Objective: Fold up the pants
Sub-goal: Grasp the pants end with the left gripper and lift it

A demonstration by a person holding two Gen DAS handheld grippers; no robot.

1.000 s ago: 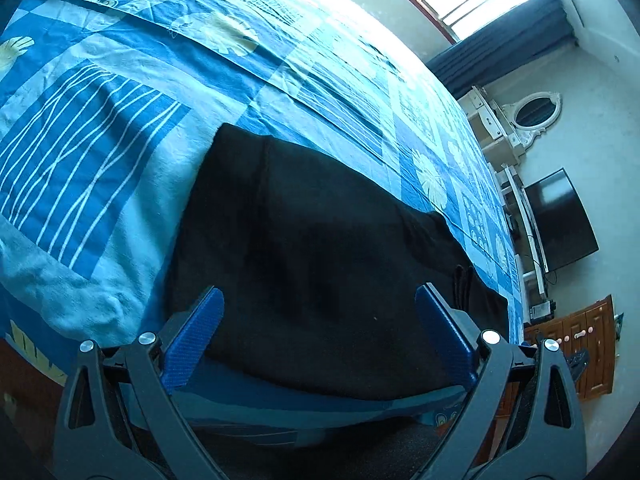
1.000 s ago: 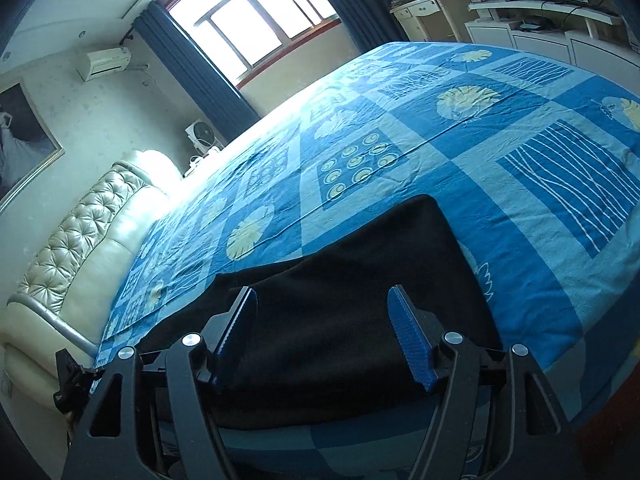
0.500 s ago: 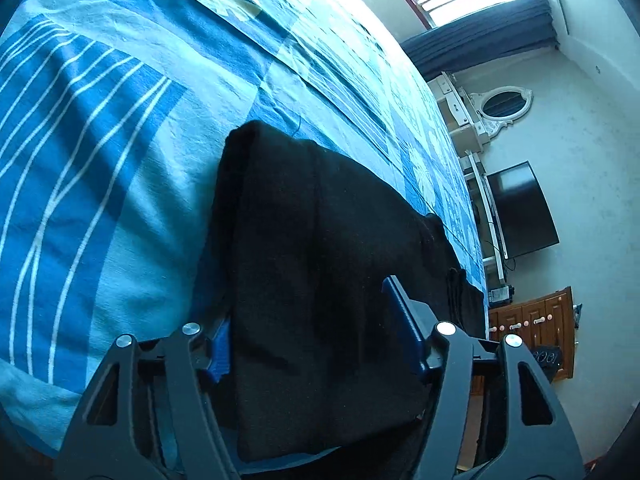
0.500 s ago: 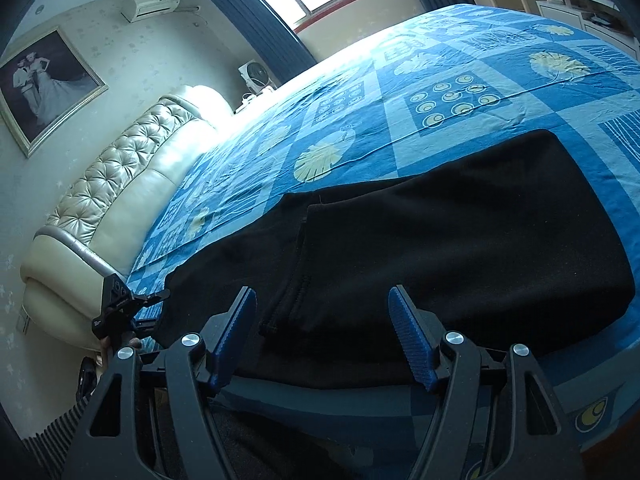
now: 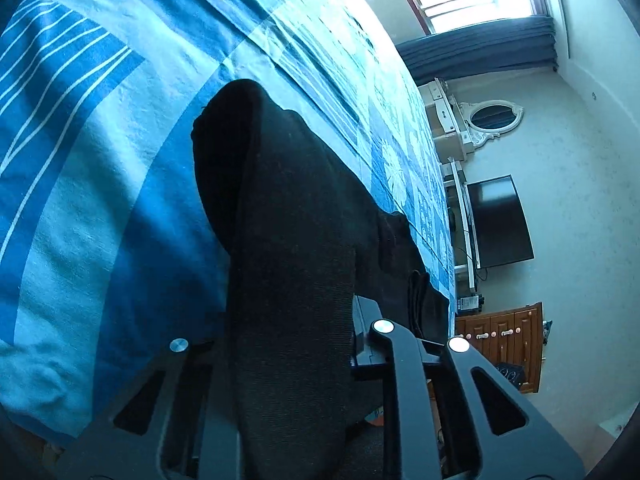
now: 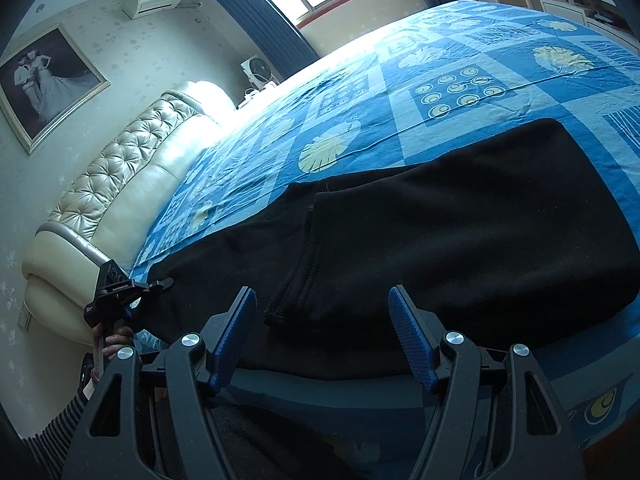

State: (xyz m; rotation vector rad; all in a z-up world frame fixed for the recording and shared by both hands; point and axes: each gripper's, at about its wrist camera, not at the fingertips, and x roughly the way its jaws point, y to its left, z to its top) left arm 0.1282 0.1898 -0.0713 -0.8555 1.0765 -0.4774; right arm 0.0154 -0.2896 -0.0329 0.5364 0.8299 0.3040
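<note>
Bedspread [image 6: 460,64] beyond pants [image 6: 460,220] open toward window, gripper can pass there. Headboard [image 6: 120,184] walls off far left end of bed. Left gripper [image 5: 288,344] channel packed with black cloth (no gap between jaws). Right gripper [image 6: 322,332] jaws wide apart, free above near hem. Dresser [image 5: 444,120] and TV [image 5: 500,220] line wall beyond bed's right end.
</note>
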